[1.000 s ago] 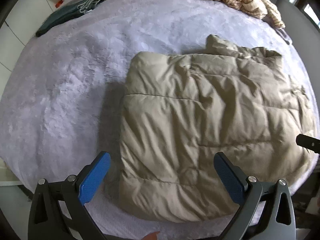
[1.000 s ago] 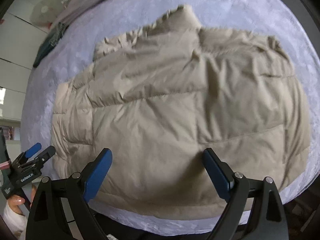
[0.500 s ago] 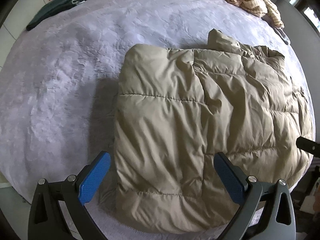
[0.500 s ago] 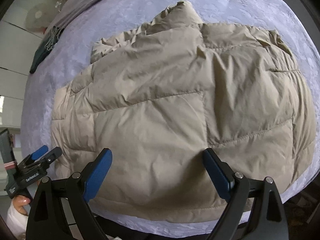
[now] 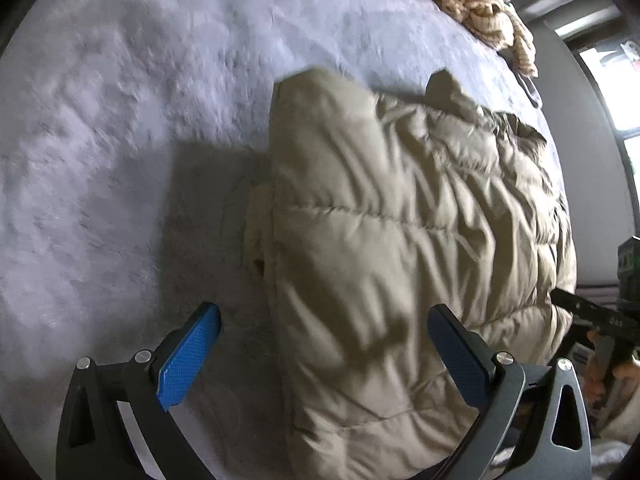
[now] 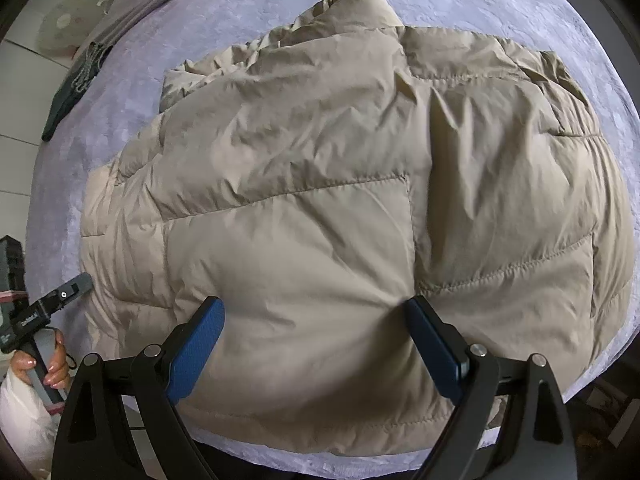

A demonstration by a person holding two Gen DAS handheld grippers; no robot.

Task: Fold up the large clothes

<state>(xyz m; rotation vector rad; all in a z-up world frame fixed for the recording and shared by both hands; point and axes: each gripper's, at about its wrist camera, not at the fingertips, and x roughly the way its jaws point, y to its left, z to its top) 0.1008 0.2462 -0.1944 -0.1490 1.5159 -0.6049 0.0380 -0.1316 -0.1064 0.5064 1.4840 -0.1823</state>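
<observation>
A beige puffer jacket [image 5: 400, 240] lies folded into a thick block on a lavender blanket [image 5: 100, 140]. My left gripper [image 5: 324, 360] hovers open over the jacket's left edge, its blue pads wide apart and holding nothing. In the right wrist view the same jacket [image 6: 340, 200] fills the middle, its collar at the far side. My right gripper [image 6: 316, 348] is open just above the jacket's near hem, nothing between its fingers. The left gripper [image 6: 60, 296] also shows at the left edge of that view, held by a hand.
A cream patterned garment [image 5: 480, 4] is heaped at the bed's far right. A dark green garment [image 6: 68, 92] lies at the far left edge of the blanket [image 6: 120, 80]. The bed's near edge runs right under the jacket's hem. A window is at the right.
The left gripper has swung down and closer to the jacket's left edge, its view tilting right. The right gripper has come slightly closer over the near hem. Both stay open.
</observation>
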